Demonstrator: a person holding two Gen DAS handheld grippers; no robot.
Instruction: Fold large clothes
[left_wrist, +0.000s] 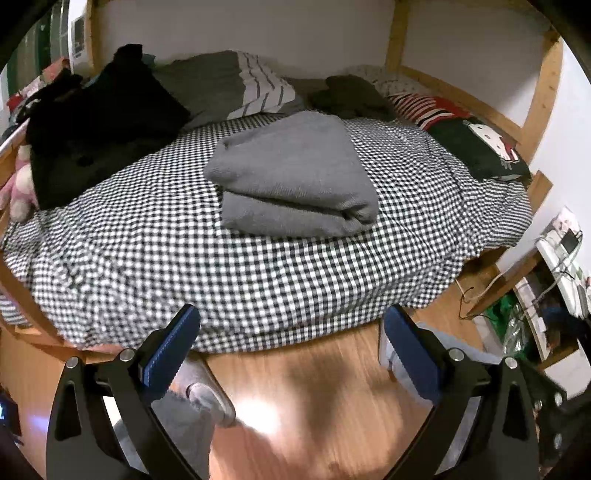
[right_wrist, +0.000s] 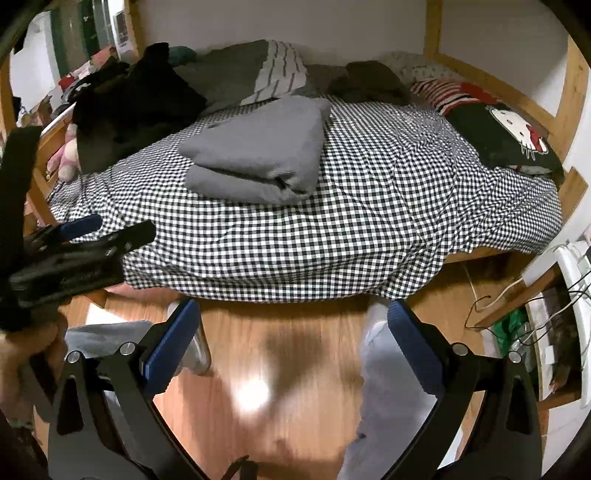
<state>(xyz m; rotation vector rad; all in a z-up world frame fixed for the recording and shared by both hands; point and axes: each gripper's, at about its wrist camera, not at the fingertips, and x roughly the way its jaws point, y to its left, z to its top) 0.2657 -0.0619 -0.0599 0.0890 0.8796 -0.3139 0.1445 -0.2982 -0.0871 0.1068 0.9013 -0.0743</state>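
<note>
Ahead of both pairs of fingers, well beyond their tips, a grey garment (left_wrist: 293, 173) lies folded into a thick stack on the black-and-white checked bedcover (left_wrist: 258, 280), its folded edge turned toward the cameras. The left gripper (left_wrist: 291, 354) has its blue-padded fingers (left_wrist: 171, 356) spread wide with nothing between them, hanging over the wooden floor (left_wrist: 295, 406) short of the bed's near edge. The right gripper (right_wrist: 293, 350) is likewise wide apart and empty, also over the floor; in its view the left gripper appears at the left side, gripped by a hand (right_wrist: 26, 354). Beyond the folded garment, toward the wall, lie a grey and striped piece (left_wrist: 236, 85) and a dark olive garment (left_wrist: 351, 96). To the left of the fingers a heap of black clothing (left_wrist: 99, 118) sits on the cover, and to the right a dark cushion with a cartoon cat face (left_wrist: 487, 147) rests near a red-striped item (left_wrist: 424, 107). Grey-trousered legs (right_wrist: 391, 387) and a foot in a pale sock (left_wrist: 210, 402) show below the fingers.
</note>
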